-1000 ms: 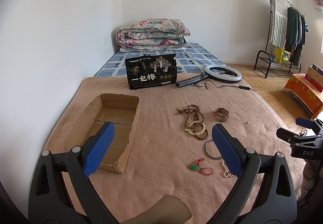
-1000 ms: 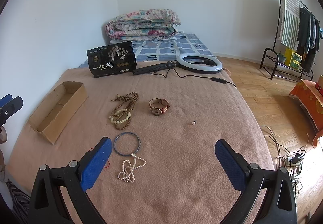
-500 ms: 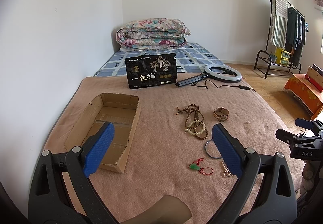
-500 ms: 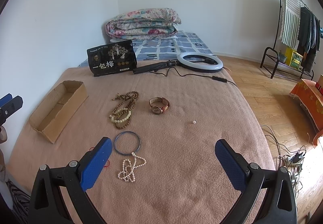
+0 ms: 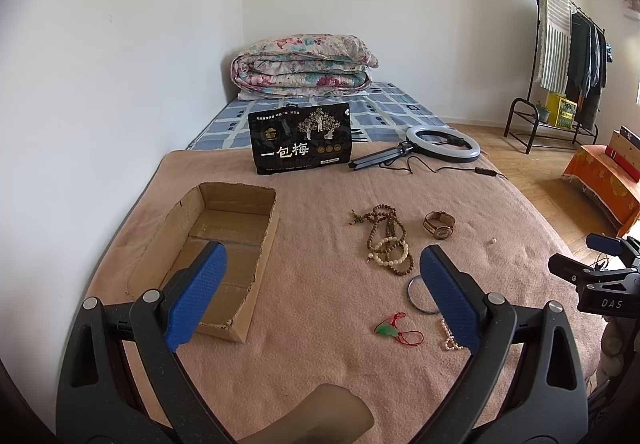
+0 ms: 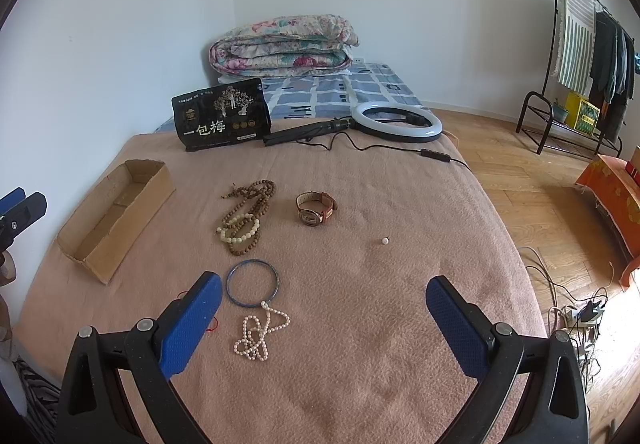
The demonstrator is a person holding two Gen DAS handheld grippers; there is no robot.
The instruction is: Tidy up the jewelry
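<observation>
Both wide open: left gripper (image 5: 320,294) and right gripper (image 6: 324,320) hover empty over the bed (image 6: 360,364). Pearl strand (image 6: 258,332) lies loose just beside the blue bangle (image 6: 252,283), cardboard box (image 6: 116,218) well left. Pearls look light, limp, slippery, so pinch a bunched loop; the bangle's stiff, take its rim

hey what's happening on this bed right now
Someone is about to sort jewelry. Both the left hand-held gripper and right hand-held gripper hover open, holding nothing. Bead strands, a watch, a bangle and a pearl necklace lie on the blanket; the cardboard box is empty.
</observation>
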